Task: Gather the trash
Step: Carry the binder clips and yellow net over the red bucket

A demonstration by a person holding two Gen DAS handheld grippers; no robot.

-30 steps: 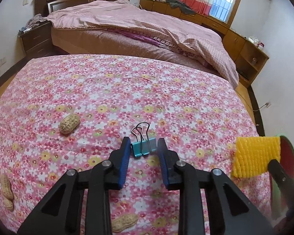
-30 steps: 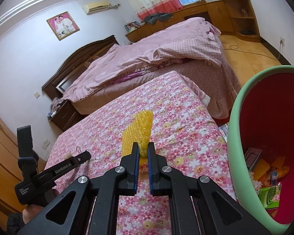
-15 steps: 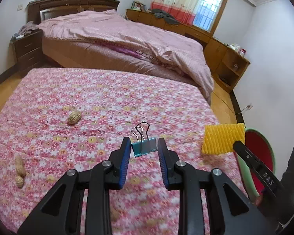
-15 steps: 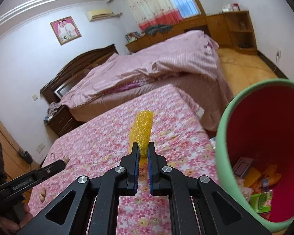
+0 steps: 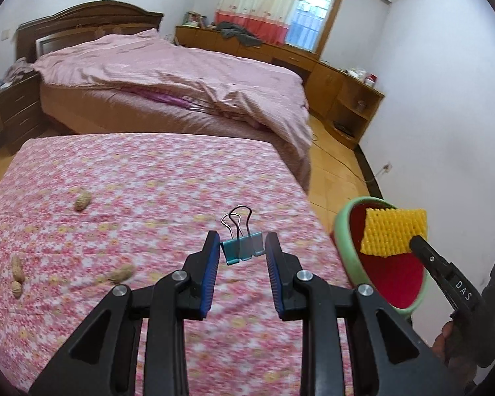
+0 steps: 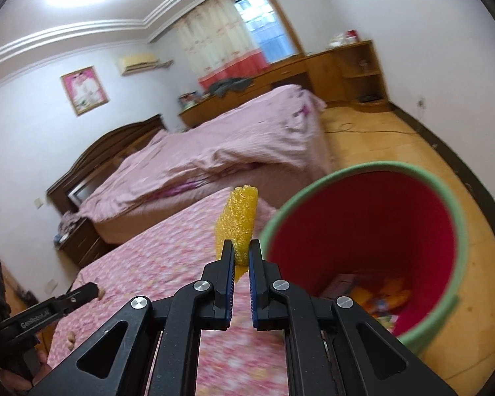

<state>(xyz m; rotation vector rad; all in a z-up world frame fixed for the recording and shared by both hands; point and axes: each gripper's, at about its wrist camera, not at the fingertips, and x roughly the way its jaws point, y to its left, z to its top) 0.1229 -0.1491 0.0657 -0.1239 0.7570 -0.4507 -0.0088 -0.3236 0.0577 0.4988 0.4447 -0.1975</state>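
Floral bedding covered the work surface, with peanuts left on it. Left gripper clamped a blue binder clip; right gripper pinched yellow foam netting beside the red-lined bin. Recommended practice: centre each item over the opening before release.

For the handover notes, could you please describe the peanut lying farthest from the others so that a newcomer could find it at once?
Start at the flowered pink cloth in front of the big bed. Near its left side lies a single peanut, whole in its tan shell. It lies farther up the cloth than the other peanuts, which lie close to the near left edge, and well left of the blue binder clip.
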